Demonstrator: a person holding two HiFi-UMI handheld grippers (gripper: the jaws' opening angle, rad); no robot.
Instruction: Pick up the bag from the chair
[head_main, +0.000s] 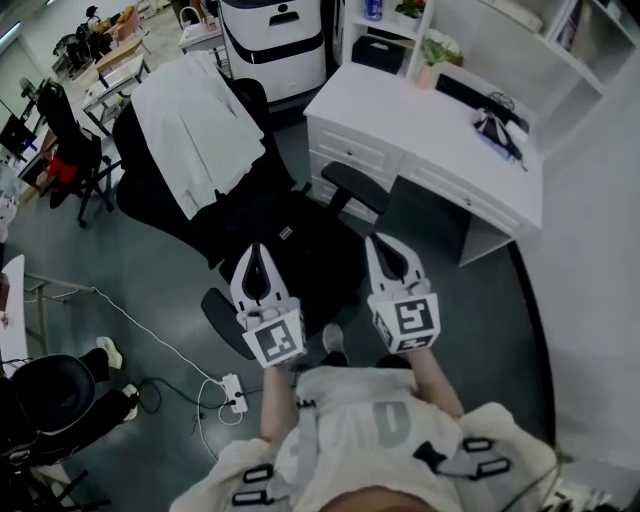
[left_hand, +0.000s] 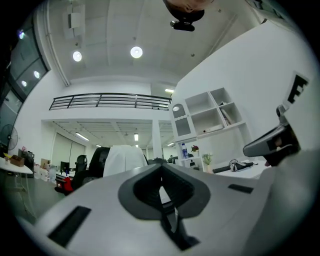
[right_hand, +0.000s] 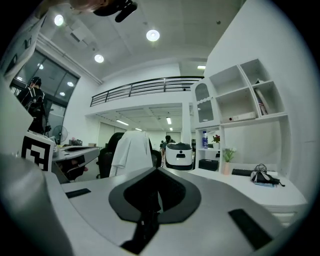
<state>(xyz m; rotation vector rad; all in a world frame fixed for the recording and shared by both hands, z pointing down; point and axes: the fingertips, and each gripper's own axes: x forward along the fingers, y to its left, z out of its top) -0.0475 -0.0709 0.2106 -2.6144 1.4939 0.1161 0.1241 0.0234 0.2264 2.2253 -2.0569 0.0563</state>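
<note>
Over the chair (head_main: 330, 262), left gripper (head_main: 257, 255) and right gripper (head_main: 383, 248) hover closed and empty; the black-on-black bag (head_main: 280, 222) invites a misjudged grab.

The cloth (head_main: 195, 130) at eleven o'clock is white, soft, matt and creased. It lies over the chair (head_main: 300, 240), a dull black. The desk (head_main: 400, 115) at one o'clock is smooth white with a faint sheen, and the floor (head_main: 150, 280) is smooth grey-green. The left gripper (head_main: 258, 250) and right gripper (head_main: 385, 245) are matt white plastic, black and ribbed inside.

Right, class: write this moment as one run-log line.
phase: pre-grasp | left gripper: shut, empty | right gripper: shut, empty | both above chair | bag: on seat, ungripped
</note>
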